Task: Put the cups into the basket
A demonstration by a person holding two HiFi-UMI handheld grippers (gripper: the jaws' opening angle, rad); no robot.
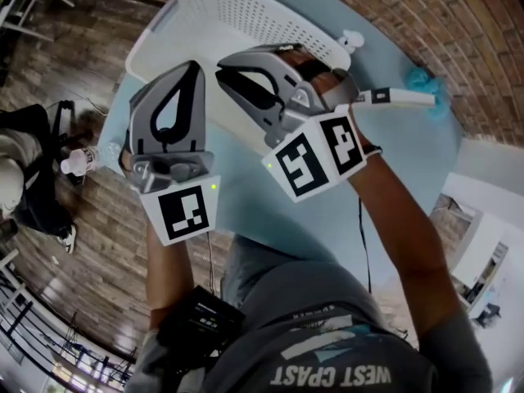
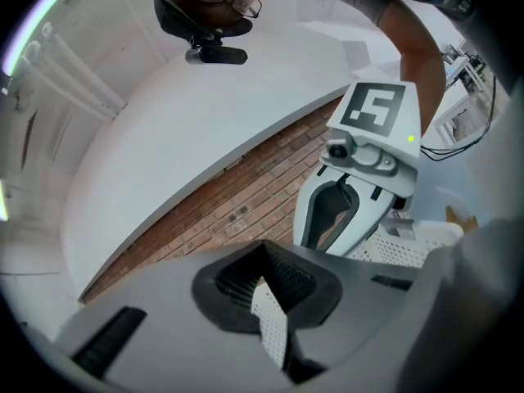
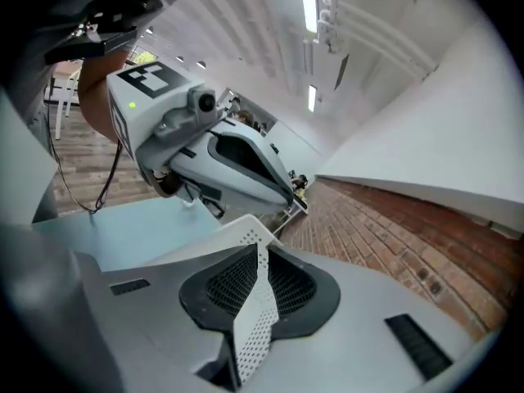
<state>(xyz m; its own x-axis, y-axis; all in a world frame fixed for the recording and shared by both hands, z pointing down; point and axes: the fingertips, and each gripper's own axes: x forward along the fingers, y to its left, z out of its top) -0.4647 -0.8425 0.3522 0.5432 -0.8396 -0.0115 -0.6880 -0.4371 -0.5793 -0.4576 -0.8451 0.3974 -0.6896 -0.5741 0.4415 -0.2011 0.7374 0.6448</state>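
Your left tongs (image 2: 270, 322) and right tongs (image 3: 252, 313) both clenched the wall of the basket (image 1: 237, 15) at 12 o'clock; uneven pulling could tip it off the surface (image 1: 246, 211).

We reach both forearms forward, the left forearm (image 1: 168, 273) straight and the right forearm (image 1: 401, 219) angled inward. The left gripper (image 2: 270, 322) has its jaws clamped on the perforated wall of the basket (image 1: 237, 15). The right gripper (image 3: 252, 305) pinches that wall too, just beside the left, and the two grippers tilt toward each other.
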